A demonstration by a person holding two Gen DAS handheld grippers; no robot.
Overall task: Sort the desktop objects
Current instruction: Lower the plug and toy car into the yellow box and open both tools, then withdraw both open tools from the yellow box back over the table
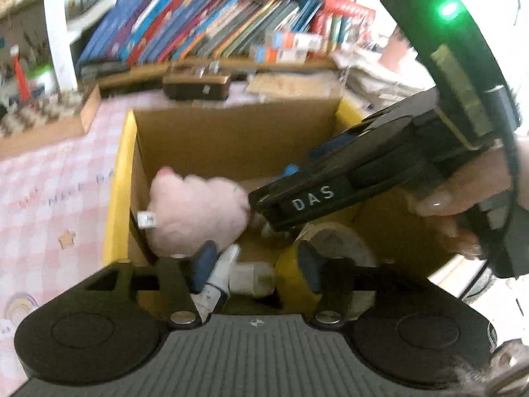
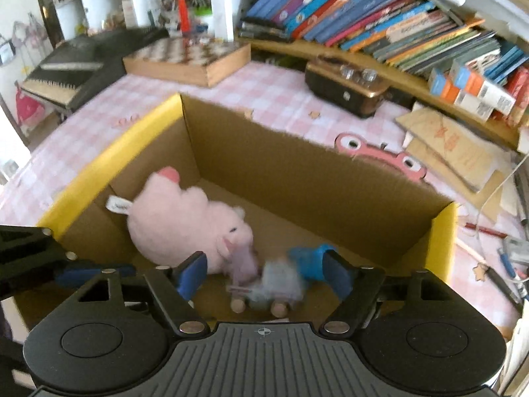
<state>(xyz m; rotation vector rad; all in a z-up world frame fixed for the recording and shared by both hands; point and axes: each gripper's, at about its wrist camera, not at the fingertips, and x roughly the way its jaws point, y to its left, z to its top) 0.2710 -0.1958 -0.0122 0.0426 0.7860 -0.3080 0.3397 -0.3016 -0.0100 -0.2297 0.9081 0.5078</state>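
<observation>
both hand-held grippers, left (image 1: 256,264) and right (image 2: 264,273), hang with jaws apart, gripping nothing, over the cardboard box (image 2: 297,172) holding a pink plush (image 2: 185,221).

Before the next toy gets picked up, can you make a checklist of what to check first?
1. Left tool open, nothing pinched: ok.
2. Right tool open: ok; whether it is clear of the blurred wheeled toy: cannot tell.
3. Pink plush pig lying inside the cardboard box: ok.
4. Yellow tape roll and white bottle in the box: ok.
5. Tools apart from each other: not ok, the right one crosses close in front of the left.
</observation>
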